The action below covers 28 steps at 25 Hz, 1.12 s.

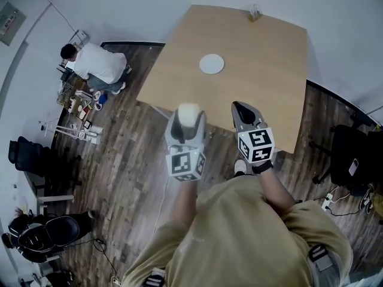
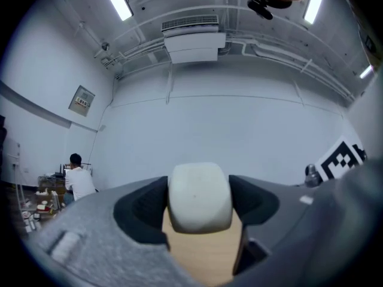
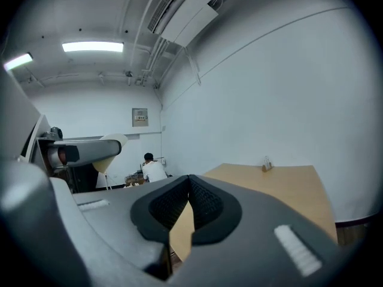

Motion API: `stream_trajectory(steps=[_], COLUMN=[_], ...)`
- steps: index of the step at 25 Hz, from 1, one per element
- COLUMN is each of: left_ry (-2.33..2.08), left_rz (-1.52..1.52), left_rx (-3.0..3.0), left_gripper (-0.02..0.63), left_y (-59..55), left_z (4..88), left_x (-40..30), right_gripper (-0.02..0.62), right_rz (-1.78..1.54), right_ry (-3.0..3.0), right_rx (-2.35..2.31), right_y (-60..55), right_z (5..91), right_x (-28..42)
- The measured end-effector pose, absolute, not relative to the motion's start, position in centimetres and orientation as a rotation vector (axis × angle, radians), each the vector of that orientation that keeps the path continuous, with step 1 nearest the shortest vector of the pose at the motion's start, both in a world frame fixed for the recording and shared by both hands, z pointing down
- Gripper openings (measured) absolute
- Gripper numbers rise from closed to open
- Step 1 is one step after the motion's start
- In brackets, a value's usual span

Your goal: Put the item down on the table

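Observation:
My left gripper is shut on a rounded cream-white item, held in the air just short of the wooden table's near edge. In the left gripper view the item fills the gap between the two dark pads, with the tabletop below it. My right gripper hovers over the near edge to the right, its jaws shut together with nothing between them. A small white plate lies flat near the middle of the table.
A small holder stands at the table's far edge. A person in a white shirt crouches by clutter on the floor at the left. Black chairs stand to the right and at the lower left.

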<state>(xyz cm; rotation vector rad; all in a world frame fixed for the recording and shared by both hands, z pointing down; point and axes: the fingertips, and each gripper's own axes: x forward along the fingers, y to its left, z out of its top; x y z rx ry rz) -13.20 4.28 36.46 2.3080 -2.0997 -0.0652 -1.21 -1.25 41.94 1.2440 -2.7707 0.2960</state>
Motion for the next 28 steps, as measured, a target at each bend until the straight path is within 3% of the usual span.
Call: stream_trajectory(steps=[17, 28], left_ry=[-2.136, -1.999], left_rz=[0.022, 0.03], left_rx=[2.165, 2.202], left_gripper=[0.319, 0.319], left_y=[-4.3, -15.7], left_z=[40.8, 43.5], left_x=[-10.1, -12.5], right_gripper=[0.006, 0.006], right_rz=[0.422, 0.347], right_ry=[-2.798, -2.69], right_rx=[1.178, 1.288], right_y=[-9.9, -18.7], right_z=[45.1, 45.7], right_x=[2.6, 1.6])
